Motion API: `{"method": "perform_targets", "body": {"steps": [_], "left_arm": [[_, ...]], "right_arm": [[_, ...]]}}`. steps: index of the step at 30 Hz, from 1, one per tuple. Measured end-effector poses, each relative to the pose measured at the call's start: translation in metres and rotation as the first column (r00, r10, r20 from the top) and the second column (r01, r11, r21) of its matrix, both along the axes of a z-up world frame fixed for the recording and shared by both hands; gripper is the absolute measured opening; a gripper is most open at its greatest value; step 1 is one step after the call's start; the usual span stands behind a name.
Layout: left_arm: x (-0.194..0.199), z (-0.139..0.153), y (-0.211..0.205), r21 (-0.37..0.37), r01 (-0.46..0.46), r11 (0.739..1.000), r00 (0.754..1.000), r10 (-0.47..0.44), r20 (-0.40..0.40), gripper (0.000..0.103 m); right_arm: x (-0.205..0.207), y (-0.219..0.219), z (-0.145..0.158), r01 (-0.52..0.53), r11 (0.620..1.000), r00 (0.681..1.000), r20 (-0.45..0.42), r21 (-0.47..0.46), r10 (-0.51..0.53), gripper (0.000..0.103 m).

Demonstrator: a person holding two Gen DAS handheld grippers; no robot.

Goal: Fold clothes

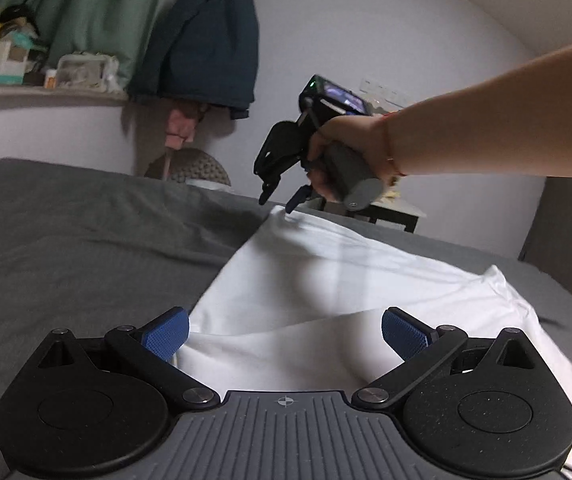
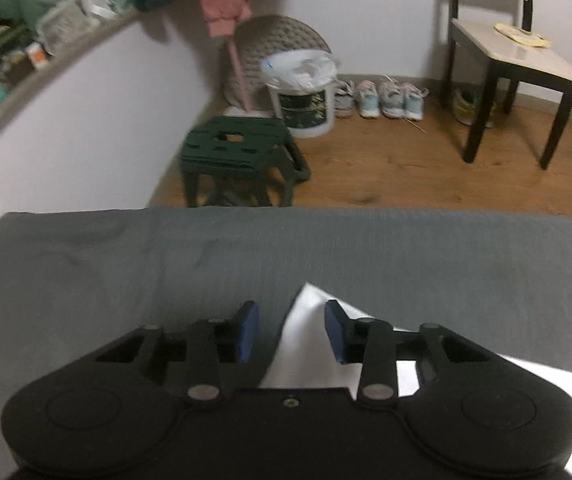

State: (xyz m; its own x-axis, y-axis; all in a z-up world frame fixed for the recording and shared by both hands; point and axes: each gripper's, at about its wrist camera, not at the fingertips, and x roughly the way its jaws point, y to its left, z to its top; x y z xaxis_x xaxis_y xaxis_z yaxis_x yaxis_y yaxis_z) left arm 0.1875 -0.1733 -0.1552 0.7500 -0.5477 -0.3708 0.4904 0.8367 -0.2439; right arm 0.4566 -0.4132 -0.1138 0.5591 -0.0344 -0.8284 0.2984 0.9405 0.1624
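The right gripper (image 2: 290,330) straddles the shirt (image 1: 325,280) corner, jaws parted, pads not pressing. The left gripper (image 1: 285,334) gapes wide, empty. Best pinch both layers squarely before lifting.

**Bedroom behind the bed**

I see pale walls (image 2: 106,120) and a wood floor (image 2: 385,168). A dark green stool (image 2: 238,148) stands by the grey bed (image 2: 325,248), near a lined bin (image 2: 305,96), shoes (image 2: 381,98) and a dark-legged chair (image 2: 517,60). A cluttered shelf (image 1: 46,94) runs under green curtains (image 1: 86,8).
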Motion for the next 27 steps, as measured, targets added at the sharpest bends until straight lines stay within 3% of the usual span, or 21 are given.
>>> {"method": "perform_targets", "body": {"steps": [4,7,12,17,20,22,27], "left_arm": [[0.007,-0.002,0.004,-0.023,-0.031,0.999,0.999,0.03,-0.032,0.103],[0.011,-0.004,0.009,-0.045,-0.068,0.997,0.996,0.065,-0.063,0.103],[0.012,-0.007,0.014,-0.075,-0.127,0.989,0.988,0.12,-0.092,0.103],[0.011,-0.01,0.009,-0.072,-0.111,0.991,0.991,0.105,-0.078,0.103],[0.009,-0.011,0.005,-0.058,-0.081,0.995,0.995,0.078,-0.058,0.103],[0.008,-0.01,0.003,-0.054,-0.058,0.997,0.997,0.056,-0.048,0.103],[0.005,-0.003,0.0,-0.056,0.007,0.998,1.0,-0.008,-0.012,0.103]], "right_arm": [[0.02,0.007,-0.012,0.067,0.996,0.995,-0.065,-0.057,-0.07,0.007],[0.025,0.006,-0.012,0.117,0.99,0.991,-0.062,-0.079,-0.122,0.005],[0.032,0.005,-0.006,0.113,0.993,0.994,-0.001,-0.015,-0.113,0.005],[0.03,0.001,-0.02,0.125,0.991,0.991,0.044,0.042,-0.127,0.005],[0.018,-0.008,-0.024,0.111,0.988,0.988,0.1,0.103,-0.122,0.014],[0.007,-0.019,-0.013,0.062,0.982,0.989,0.125,0.176,-0.084,0.045],[-0.081,-0.063,0.053,-0.07,0.986,0.978,0.207,0.151,0.038,0.053]]}}
